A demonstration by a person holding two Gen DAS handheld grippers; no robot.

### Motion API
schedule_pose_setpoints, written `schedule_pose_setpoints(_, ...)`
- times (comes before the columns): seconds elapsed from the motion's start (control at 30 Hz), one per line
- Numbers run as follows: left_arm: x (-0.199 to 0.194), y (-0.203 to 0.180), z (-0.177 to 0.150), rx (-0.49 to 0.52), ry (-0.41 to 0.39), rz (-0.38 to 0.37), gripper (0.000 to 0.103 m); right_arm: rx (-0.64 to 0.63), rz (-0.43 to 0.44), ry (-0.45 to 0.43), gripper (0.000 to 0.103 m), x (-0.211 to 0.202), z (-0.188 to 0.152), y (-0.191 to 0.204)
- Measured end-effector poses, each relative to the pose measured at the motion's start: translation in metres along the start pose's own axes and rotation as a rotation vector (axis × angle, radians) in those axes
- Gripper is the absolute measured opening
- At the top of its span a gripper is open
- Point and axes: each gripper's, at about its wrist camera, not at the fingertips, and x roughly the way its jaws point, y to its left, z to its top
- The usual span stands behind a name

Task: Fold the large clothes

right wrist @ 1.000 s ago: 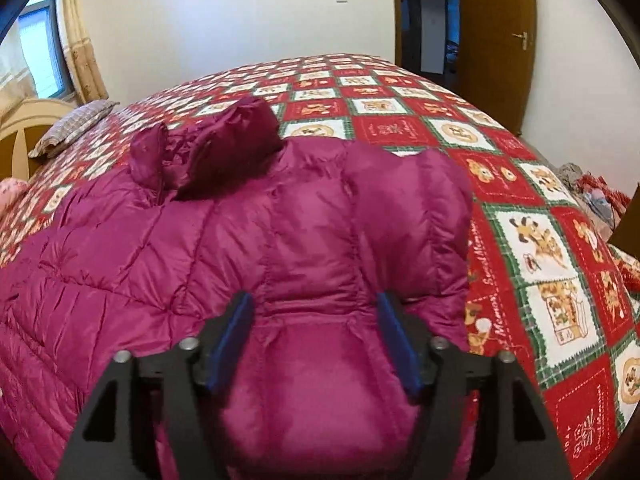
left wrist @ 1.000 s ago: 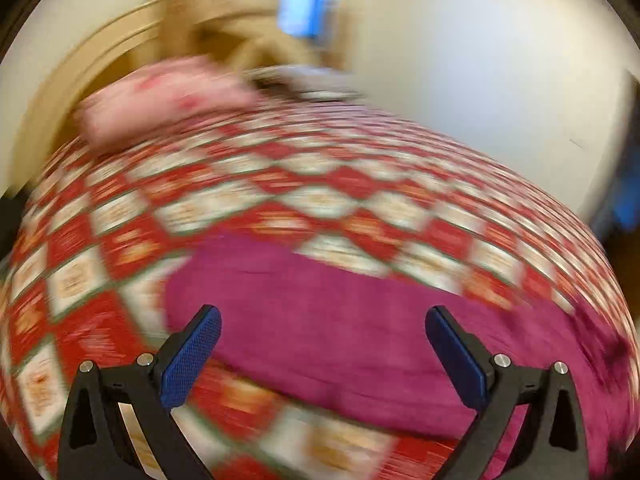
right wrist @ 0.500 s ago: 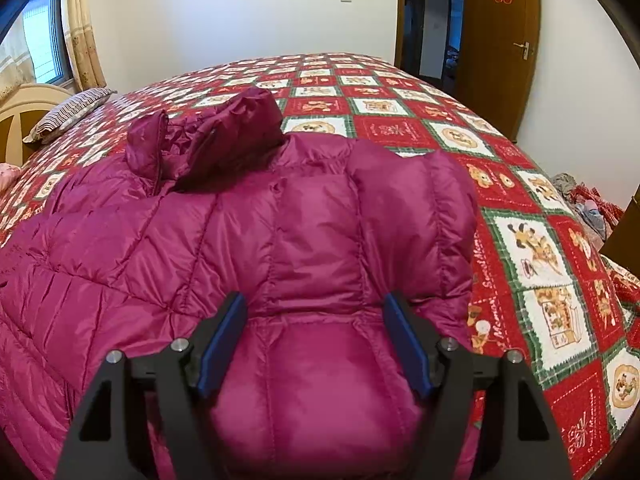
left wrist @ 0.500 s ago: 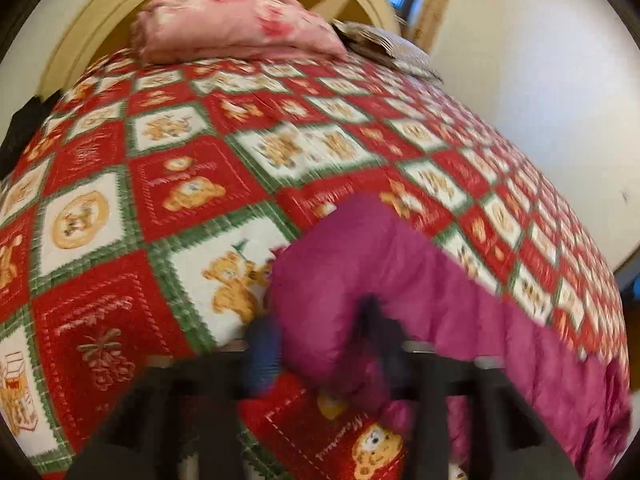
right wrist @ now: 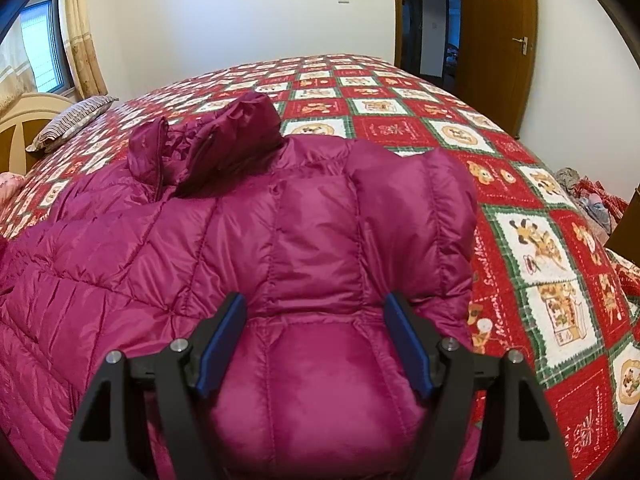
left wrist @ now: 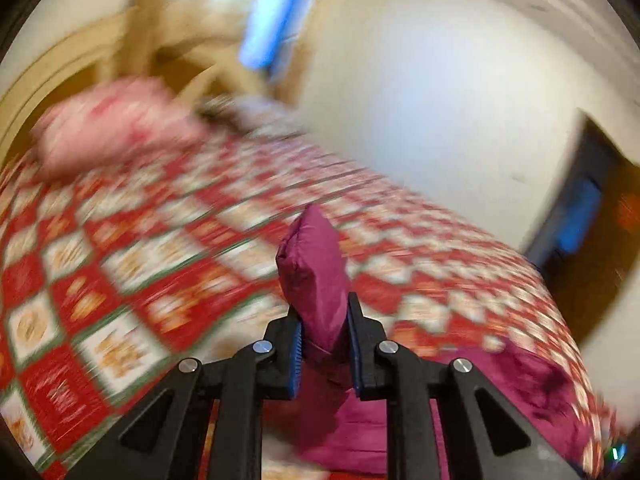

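A magenta quilted puffer jacket (right wrist: 256, 240) lies spread on the bed, its collar (right wrist: 208, 140) bunched at the far side. My right gripper (right wrist: 316, 336) is open, its blue pads either side of a padded part of the jacket near me. My left gripper (left wrist: 323, 344) is shut on a fold of the jacket (left wrist: 316, 276), which sticks up between the pads, lifted above the bed. The rest of the jacket (left wrist: 500, 396) trails off to the lower right in the blurred left wrist view.
The bed carries a red, white and green patchwork quilt (right wrist: 520, 240). A striped pillow (right wrist: 72, 120) and a pink pillow (left wrist: 112, 124) lie by the wooden headboard (right wrist: 20, 128). A wooden door (right wrist: 496, 40) stands at the far right. Clothes (right wrist: 588, 196) lie beside the bed.
My left gripper has closed on the jacket's edge and lifted it off the quilt; its view swings and blurs. My right gripper stays open and nearly still over the jacket.
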Motion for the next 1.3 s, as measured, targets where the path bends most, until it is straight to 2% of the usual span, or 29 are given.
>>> schedule_pose_setpoints(0.17, -0.023, -0.113, -0.02, 0.194, -0.011, -0.239, 0.012, 0.011, 0.01, -0.004, 0.075, 0.0, 0.0, -0.002)
schedule_pose_setpoints(0.33, -0.041, -0.211, -0.076, 0.377, 0.013, -0.445, 0.011, 0.027, 0.024, -0.009, 0.075, -0.001, -0.001, -0.005)
schedule_pose_setpoints(0.4, -0.039, -0.241, -0.104, 0.423, 0.062, -0.501, 0.011, 0.036, 0.03, -0.011, 0.075, -0.001, -0.001, -0.006)
schedule_pose_setpoints(0.5, -0.033, -0.266, -0.142, 0.473, 0.142, -0.536, 0.011, 0.053, 0.045, -0.015, 0.075, -0.001, -0.001, -0.01)
schedule_pose_setpoints(0.57, -0.028, -0.268, -0.161, 0.487, 0.202, -0.536, 0.011, 0.059, 0.051, -0.017, 0.075, -0.002, -0.001, -0.01)
schedule_pose_setpoints(0.63, -0.032, -0.262, -0.17, 0.446, 0.251, -0.548, 0.012, 0.062, 0.056, -0.017, 0.078, -0.002, -0.001, -0.011)
schedule_pose_setpoints(0.77, -0.034, -0.225, -0.162, 0.369, 0.286, -0.47, 0.012, 0.053, 0.057, -0.012, 0.08, -0.001, 0.0, -0.009)
schedule_pose_setpoints(0.83, -0.033, -0.192, -0.151, 0.324, 0.285, -0.393, 0.018, 0.035, 0.029, 0.0, 0.08, 0.0, 0.002, -0.005)
schedule_pose_setpoints(0.87, -0.033, -0.176, -0.149, 0.304, 0.282, -0.351, 0.032, 0.02, 0.009, 0.007, 0.08, -0.001, 0.004, -0.001)
schedule_pose_setpoints(0.9, -0.032, -0.158, -0.145, 0.285, 0.279, -0.302, 0.054, 0.002, -0.005, 0.004, 0.078, -0.006, 0.007, 0.005)
schedule_pose_setpoints(0.93, -0.032, -0.138, -0.143, 0.266, 0.264, -0.24, 0.064, -0.003, 0.008, -0.009, 0.078, -0.011, 0.009, 0.009)
schedule_pose_setpoints(0.97, -0.034, -0.117, -0.141, 0.241, 0.227, -0.174, 0.076, -0.004, 0.062, -0.043, 0.078, -0.024, 0.014, 0.018)
schedule_pose_setpoints(1.03, -0.036, -0.086, -0.139, 0.191, 0.179, -0.084, 0.078, -0.006, 0.148, -0.093, 0.079, -0.044, 0.022, 0.04)
schedule_pose_setpoints(1.17, -0.027, -0.044, -0.137, 0.136, 0.21, 0.089, 0.079, -0.051, 0.348, -0.074, 0.085, -0.05, 0.041, 0.111)
schedule_pose_setpoints(1.2, -0.027, -0.036, -0.139, 0.125, 0.216, 0.115, 0.079, -0.059, 0.379, -0.059, 0.085, -0.045, 0.045, 0.129)
schedule_pose_setpoints(1.3, -0.02, -0.028, -0.147, 0.09, 0.215, 0.122, 0.079, -0.08, 0.416, -0.024, 0.085, -0.025, 0.051, 0.169)
